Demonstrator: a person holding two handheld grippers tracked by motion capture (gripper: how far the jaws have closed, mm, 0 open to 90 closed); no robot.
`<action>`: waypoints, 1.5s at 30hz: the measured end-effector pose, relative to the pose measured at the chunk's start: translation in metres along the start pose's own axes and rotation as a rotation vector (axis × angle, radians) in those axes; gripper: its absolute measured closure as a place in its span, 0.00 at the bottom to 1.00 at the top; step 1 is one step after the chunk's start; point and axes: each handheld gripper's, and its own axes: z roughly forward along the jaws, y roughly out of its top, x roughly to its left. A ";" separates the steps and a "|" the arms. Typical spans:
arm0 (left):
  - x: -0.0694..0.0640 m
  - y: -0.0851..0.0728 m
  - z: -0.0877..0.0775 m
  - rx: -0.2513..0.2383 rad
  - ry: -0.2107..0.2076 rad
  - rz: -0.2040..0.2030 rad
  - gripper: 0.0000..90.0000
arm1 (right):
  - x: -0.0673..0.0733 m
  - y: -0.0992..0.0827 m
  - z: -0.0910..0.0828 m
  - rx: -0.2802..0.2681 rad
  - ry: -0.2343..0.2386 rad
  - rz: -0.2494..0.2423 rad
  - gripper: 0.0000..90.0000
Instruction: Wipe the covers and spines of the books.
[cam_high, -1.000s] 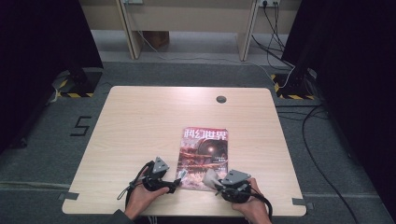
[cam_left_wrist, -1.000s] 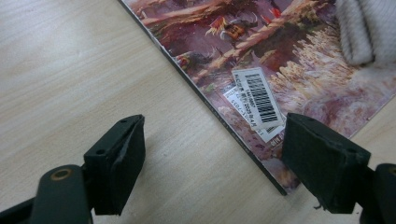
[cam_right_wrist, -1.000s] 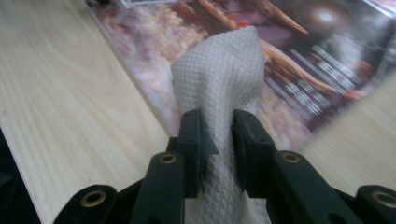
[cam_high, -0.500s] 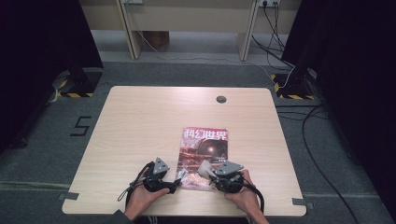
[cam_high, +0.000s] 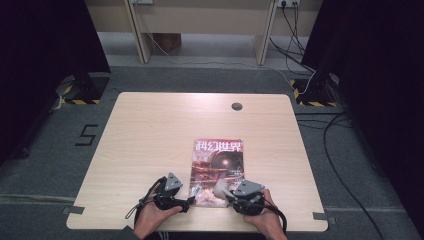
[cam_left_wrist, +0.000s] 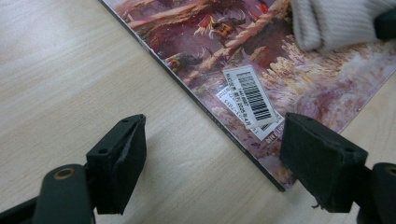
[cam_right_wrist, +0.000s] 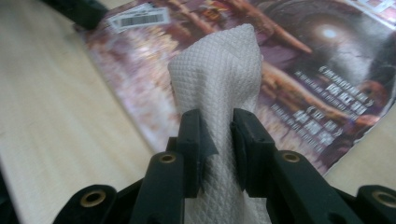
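right hand-held gripper (cam_right_wrist: 217, 144) pinches a white cloth (cam_right_wrist: 219, 79) over the magazine (cam_high: 218, 170); left hand-held gripper (cam_left_wrist: 215, 163) waits wide open at its corner.

in the high view both forearms enter from the bottom edge, hands low at the near edge of the counter (cam_high: 150, 135), the left hand (cam_high: 152, 217) lower left of centre and the right hand (cam_high: 262, 217) lower right of centre. the left hand-held gripper's jaws straddle the magazine's near corner by the barcode label (cam_left_wrist: 250, 95), gripping nothing. the right hand-held gripper's jaws are clamped on the bunched cloth, which sticks out beyond them over the lower part of the cover. the magazine lies flat, face up, just right of the frame's centre.
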 end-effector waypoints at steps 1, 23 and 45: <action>0.000 0.000 0.000 -0.001 0.001 0.005 0.24 | -0.003 0.002 0.002 0.002 -0.005 0.003 0.82; 0.000 0.001 0.000 0.003 0.003 0.028 0.25 | -0.092 0.037 0.043 0.019 -0.195 0.121 0.82; 0.001 0.001 0.001 0.004 -0.006 0.014 0.24 | -0.149 0.068 0.076 0.041 -0.319 0.213 0.82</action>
